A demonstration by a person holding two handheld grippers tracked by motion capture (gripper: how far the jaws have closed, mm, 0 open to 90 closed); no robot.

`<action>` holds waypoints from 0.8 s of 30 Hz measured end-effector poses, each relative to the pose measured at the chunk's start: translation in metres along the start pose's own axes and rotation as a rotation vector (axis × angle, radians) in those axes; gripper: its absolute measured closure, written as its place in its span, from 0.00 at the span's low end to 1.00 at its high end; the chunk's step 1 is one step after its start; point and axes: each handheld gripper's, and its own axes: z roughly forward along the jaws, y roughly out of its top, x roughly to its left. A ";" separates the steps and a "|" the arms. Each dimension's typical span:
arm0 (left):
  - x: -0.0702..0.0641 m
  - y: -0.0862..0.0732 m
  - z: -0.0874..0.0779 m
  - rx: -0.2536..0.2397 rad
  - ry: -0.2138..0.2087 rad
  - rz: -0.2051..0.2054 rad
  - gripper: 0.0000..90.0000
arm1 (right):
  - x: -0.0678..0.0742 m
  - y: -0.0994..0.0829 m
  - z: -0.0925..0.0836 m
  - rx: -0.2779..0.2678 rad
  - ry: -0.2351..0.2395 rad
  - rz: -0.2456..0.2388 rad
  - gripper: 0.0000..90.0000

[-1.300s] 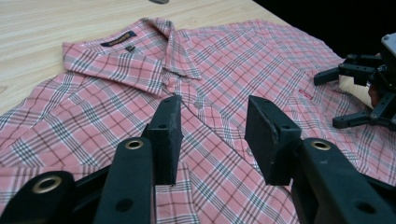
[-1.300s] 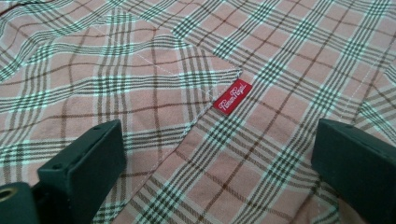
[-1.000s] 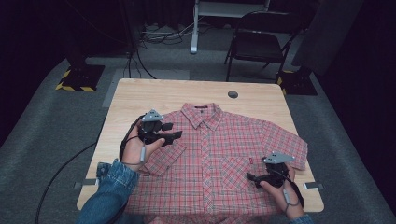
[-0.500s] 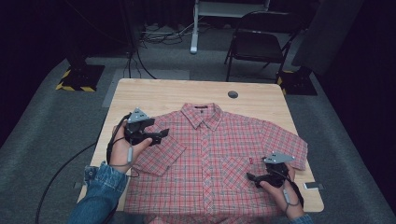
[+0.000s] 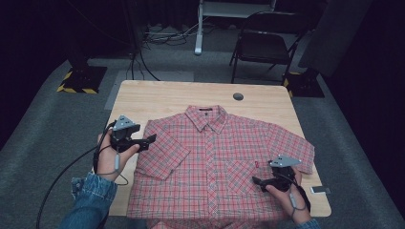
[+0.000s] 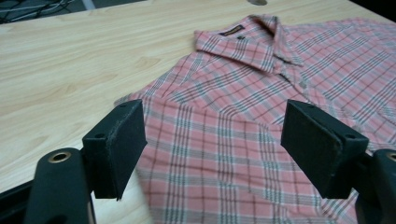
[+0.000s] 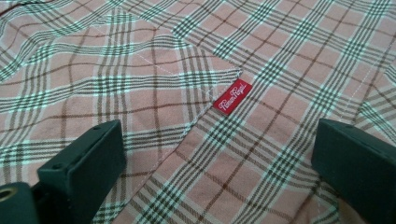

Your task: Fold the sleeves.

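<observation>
Both tongs, left (image 5: 149,140) and right (image 5: 256,181), apart above the plaid shirt (image 5: 215,162), its hem cut off below.

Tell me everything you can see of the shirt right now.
The shirt is a short-sleeved, pink-red plaid button-up of thin woven cloth. It lies flat, front up, collar toward the far edge of the wooden table, both sleeves spread out, hem at the near edge. A small red label sits beside the chest pocket. Both grippers are open and hold nothing.
</observation>
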 end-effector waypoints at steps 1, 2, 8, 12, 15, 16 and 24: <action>0.001 -0.002 -0.001 0.005 -0.001 -0.003 0.25 | 0.000 0.000 0.000 0.000 0.000 0.000 0.03; 0.002 -0.003 -0.001 0.004 0.000 -0.005 0.25 | 0.000 0.000 0.000 0.000 0.000 0.000 0.03; 0.012 -0.018 -0.006 0.012 0.021 -0.010 0.24 | 0.000 0.000 0.000 0.000 0.000 0.000 0.03; 0.020 -0.027 -0.008 0.010 0.039 -0.011 0.22 | 0.000 0.000 0.000 0.000 0.000 -0.001 0.03; 0.024 -0.035 -0.010 0.016 0.043 -0.024 0.22 | 0.000 0.000 0.000 0.000 0.000 -0.001 0.03; 0.026 -0.037 -0.010 0.020 0.045 -0.022 0.22 | 0.000 0.000 0.000 0.000 0.000 0.000 0.03; 0.034 -0.055 -0.012 0.045 0.056 -0.034 0.22 | 0.000 0.000 0.000 0.000 0.000 -0.001 0.03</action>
